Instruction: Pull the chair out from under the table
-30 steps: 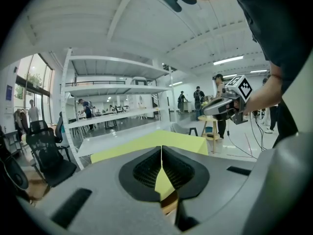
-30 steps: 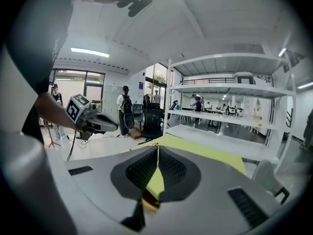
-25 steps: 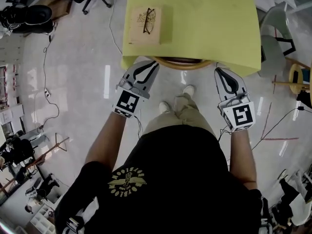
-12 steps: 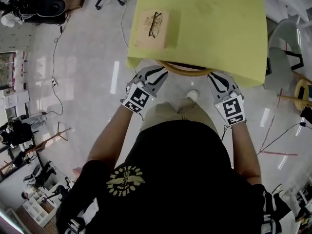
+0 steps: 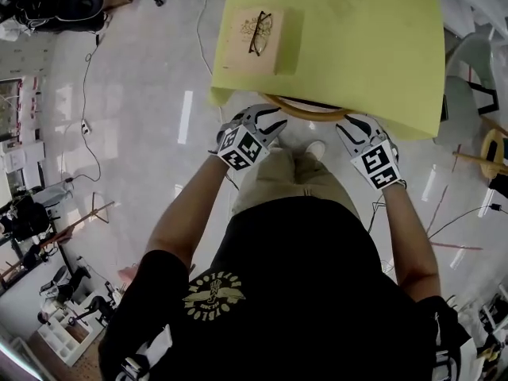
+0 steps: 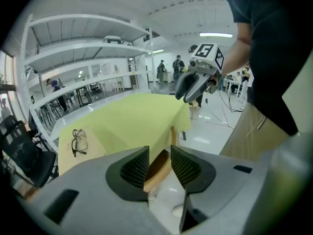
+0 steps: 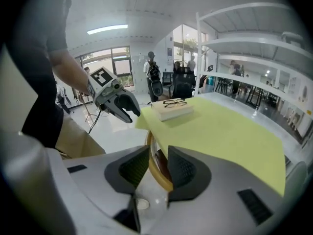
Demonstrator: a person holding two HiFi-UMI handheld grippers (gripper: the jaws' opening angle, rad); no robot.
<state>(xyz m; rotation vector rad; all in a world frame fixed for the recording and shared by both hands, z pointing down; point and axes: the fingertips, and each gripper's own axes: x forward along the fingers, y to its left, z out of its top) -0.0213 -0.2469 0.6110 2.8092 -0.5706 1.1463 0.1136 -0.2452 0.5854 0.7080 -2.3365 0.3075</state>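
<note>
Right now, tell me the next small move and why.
Probably close both jaws. The left gripper and right gripper are open, each straddling the curved wooden back rim of the chair, tucked under the yellow table; nothing is gripped yet.

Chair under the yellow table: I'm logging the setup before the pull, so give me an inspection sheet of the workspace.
Surface: yellow table, mostly bare.
Job's things: chair tucked under the table; only its curved wooden back rim shows.
Clutter: wooden block toward the table's left side, glasses on it.
Claws: left claw and right claw each have jaws apart, with the chair's rim in the gap.
Cables: cable lies across the floor at left.
Surroundings: metal shelves, office chair, stool.
</note>
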